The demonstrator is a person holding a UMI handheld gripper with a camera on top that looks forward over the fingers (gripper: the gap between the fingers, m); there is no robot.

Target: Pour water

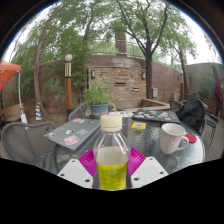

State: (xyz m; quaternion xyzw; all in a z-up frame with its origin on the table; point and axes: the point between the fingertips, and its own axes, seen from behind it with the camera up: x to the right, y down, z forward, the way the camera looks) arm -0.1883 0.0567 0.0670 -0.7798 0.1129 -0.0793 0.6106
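Observation:
A clear plastic bottle with a white cap and a yellow label stands upright between my fingers, held above the glass table. Both magenta pads press against its sides, so my gripper is shut on it. A white mug with a red mark sits on the table to the right, just beyond the right finger. The bottle's lower part is hidden by the gripper body.
A grey tablet-like case lies on the table to the left. A dark tray with small items sits at the far side. Metal chairs ring the table. A potted plant, a brick wall and trees stand behind.

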